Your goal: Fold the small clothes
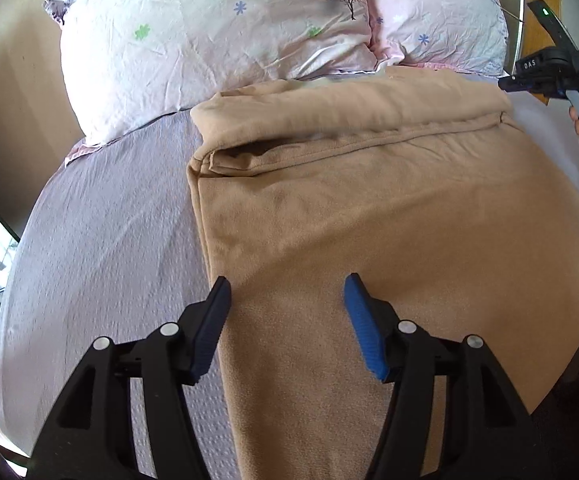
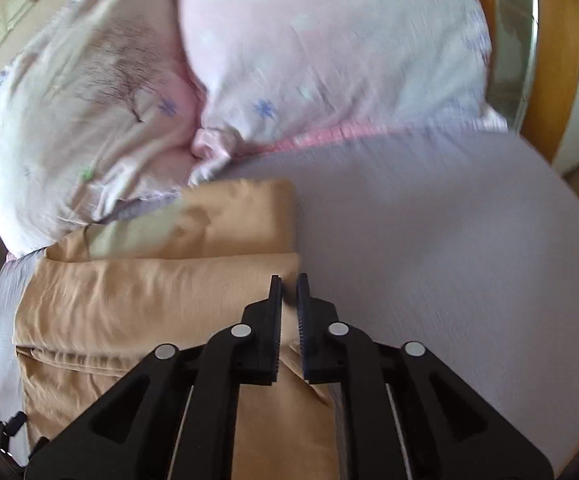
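Note:
A tan garment (image 1: 369, 208) lies spread on the lavender bed sheet (image 1: 101, 240), its far end folded back into a thick band near the pillows. My left gripper (image 1: 287, 284) is open and empty, hovering over the garment's near left edge. My right gripper (image 2: 288, 284) is nearly shut, its jaws pinching the right edge of the tan garment (image 2: 149, 300) by the folded band. The right gripper also shows in the left wrist view (image 1: 507, 82) at the garment's far right corner, held by a hand.
Two floral pillows (image 1: 209, 40) (image 1: 437, 12) lie at the head of the bed, just beyond the garment. A wooden headboard (image 2: 557, 60) stands at the right. Bare sheet (image 2: 449, 240) lies right of the garment.

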`<move>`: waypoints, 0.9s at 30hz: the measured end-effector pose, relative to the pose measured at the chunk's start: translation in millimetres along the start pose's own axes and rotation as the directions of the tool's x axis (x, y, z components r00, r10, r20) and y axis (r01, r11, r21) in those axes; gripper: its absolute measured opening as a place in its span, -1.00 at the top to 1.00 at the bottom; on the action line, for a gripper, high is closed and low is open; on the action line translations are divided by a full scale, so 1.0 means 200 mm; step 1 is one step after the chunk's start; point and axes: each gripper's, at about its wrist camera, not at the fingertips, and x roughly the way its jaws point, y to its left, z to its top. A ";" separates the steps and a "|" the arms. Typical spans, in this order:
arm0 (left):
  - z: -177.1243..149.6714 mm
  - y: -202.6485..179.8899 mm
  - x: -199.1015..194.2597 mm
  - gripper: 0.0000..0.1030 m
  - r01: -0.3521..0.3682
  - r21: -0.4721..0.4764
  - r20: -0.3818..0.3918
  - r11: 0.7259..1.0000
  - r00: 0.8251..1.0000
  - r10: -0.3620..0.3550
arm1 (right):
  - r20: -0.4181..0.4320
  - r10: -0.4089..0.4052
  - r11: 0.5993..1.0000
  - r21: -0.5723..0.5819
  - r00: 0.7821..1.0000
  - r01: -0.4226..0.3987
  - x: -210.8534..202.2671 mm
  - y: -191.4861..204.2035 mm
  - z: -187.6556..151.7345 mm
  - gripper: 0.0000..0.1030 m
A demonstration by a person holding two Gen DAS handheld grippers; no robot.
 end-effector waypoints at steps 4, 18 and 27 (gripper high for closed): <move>0.00 0.00 0.01 -0.27 -0.014 -0.008 -0.001 1.000 1.000 0.014 | 0.063 0.104 0.993 -0.056 0.993 -0.101 -0.02 0.08 -0.02 -0.04; -0.02 0.01 0.00 -0.37 -0.009 -0.048 0.009 0.999 1.000 0.010 | -0.163 0.093 0.992 0.105 0.982 -0.077 0.13 -0.05 -0.01 0.49; -0.02 0.02 0.00 -0.41 -0.001 -0.058 0.008 0.998 1.000 0.001 | -0.168 0.013 0.999 -0.044 0.986 -0.021 0.02 0.09 -0.01 0.85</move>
